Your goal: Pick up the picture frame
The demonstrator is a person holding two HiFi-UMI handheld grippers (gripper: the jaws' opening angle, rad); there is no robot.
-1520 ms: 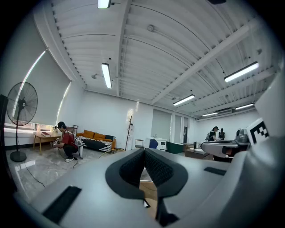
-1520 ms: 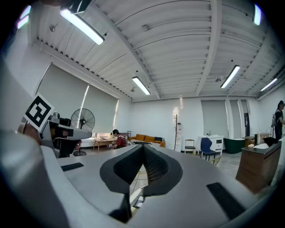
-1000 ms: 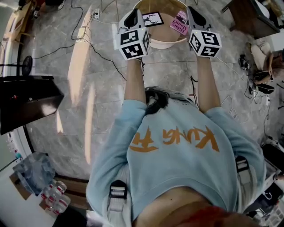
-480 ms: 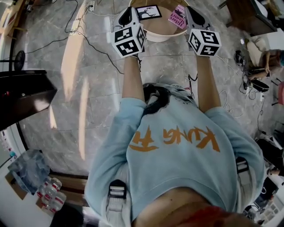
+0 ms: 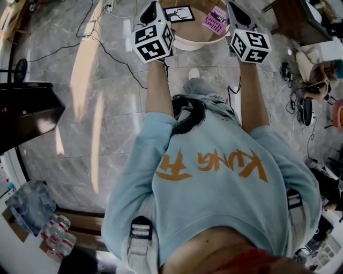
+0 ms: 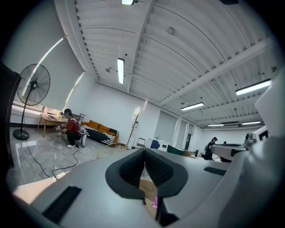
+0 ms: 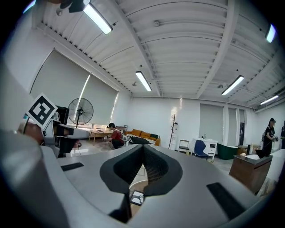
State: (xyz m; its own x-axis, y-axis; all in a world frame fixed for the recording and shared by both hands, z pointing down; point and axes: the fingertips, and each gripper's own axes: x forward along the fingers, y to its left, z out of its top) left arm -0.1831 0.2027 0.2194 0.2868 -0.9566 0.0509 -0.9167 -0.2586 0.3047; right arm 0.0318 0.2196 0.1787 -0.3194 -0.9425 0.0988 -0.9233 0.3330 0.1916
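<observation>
Picture frame (image 5: 179,13) is lying flat in the round wooden tray (image 5: 187,45) out front, just beside a pink card (image 5: 215,21), and nothing's touching it. The left gripper (image 6: 144,164) and right gripper (image 7: 142,161) are both held roughly level near the tray's rim with jaws pressed together and empty, so I'd call this the approach stage. Next, I reckon one of them has to tip down, spread its jaws and get them over an edge of the frame.
</observation>
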